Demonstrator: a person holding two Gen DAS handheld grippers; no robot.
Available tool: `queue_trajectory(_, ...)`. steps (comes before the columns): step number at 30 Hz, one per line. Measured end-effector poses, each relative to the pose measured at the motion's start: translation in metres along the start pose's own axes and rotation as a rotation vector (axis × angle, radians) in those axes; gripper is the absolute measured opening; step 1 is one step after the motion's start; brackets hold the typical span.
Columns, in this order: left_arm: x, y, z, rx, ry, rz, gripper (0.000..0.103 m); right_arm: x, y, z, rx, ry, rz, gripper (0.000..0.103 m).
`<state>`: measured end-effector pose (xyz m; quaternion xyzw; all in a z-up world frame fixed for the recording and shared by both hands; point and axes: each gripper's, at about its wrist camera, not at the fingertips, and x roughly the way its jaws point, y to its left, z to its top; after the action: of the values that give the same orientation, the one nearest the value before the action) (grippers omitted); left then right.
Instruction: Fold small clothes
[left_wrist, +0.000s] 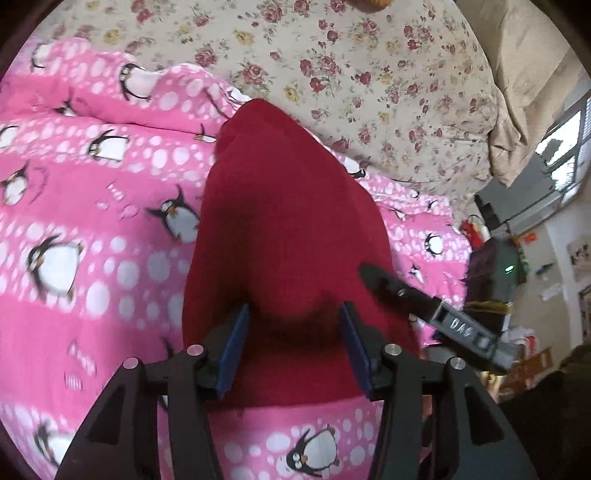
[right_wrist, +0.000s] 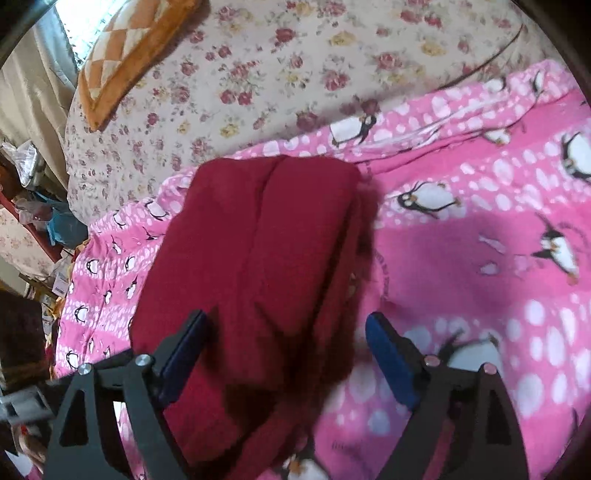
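While spread apart over folded red garment (left_wrist: 280, 229) on pink penguin blanket (left_wrist: 92, 229): left gripper (left_wrist: 291, 328), right gripper (right_wrist: 288, 343); fabric between pads, unpinched.

The red garment (right_wrist: 258, 258) is soft, matt cloth, a bit fuzzy. Under it the pink penguin blanket (left_wrist: 92, 258) looks fleecy. The far flowered sheet (left_wrist: 351, 66) is thin, smooth cloth. Both grippers have matt black plastic arms, shiny metal pins and blue rubbery pads (right_wrist: 391, 354).

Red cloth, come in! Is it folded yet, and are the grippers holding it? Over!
Left gripper open, right gripper open. Red cloth folded over, lying loose on the pink blanket. Nothing in the way.
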<state>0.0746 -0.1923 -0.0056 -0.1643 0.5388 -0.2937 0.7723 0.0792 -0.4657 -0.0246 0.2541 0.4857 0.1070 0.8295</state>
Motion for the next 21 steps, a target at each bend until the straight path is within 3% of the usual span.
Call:
queue_trajectory(2, 0.011, 0.007, 0.009, -0.015, 0.057, -0.066, 0.043, 0.009, -0.005, 0.002, 0.023, -0.001, 0.05, 0.094)
queue_trajectory(4, 0.009, 0.009, 0.016, -0.018, 0.096, -0.116, 0.043, 0.015, -0.005, 0.004, 0.027, -0.007, 0.08, 0.095)
queue_trajectory(6, -0.001, 0.01, 0.018, 0.0, 0.072, -0.169, 0.043, 0.018, -0.004, 0.006, 0.023, -0.009, 0.09, 0.095)
queue_trajectory(10, -0.019, 0.017, 0.035, 0.018, -0.015, -0.09, 0.043, 0.022, -0.004, 0.006, 0.031, -0.008, 0.119, 0.099)
queue_trajectory(13, -0.015, 0.026, 0.045, -0.009, -0.056, -0.058, 0.049, 0.025, 0.0, 0.005, 0.013, -0.009, 0.113, 0.1)
queue_trajectory(15, 0.002, 0.03, 0.05, -0.019, -0.049, -0.026, 0.05, 0.026, 0.002, 0.004, -0.002, -0.008, 0.115, 0.102)
queue_trajectory(17, 0.029, 0.037, 0.052, -0.029, 0.02, -0.019, 0.05, 0.028, 0.004, 0.003, -0.012, -0.009, 0.118, 0.102)
queue_trajectory(19, 0.051, 0.042, 0.051, -0.043, 0.073, -0.016, 0.05, 0.03, 0.005, 0.003, -0.024, -0.008, 0.129, 0.098)
queue_trajectory(21, 0.061, 0.045, 0.046, -0.068, 0.072, -0.04, 0.05, 0.033, 0.008, 0.003, -0.041, 0.006, 0.119, 0.081)
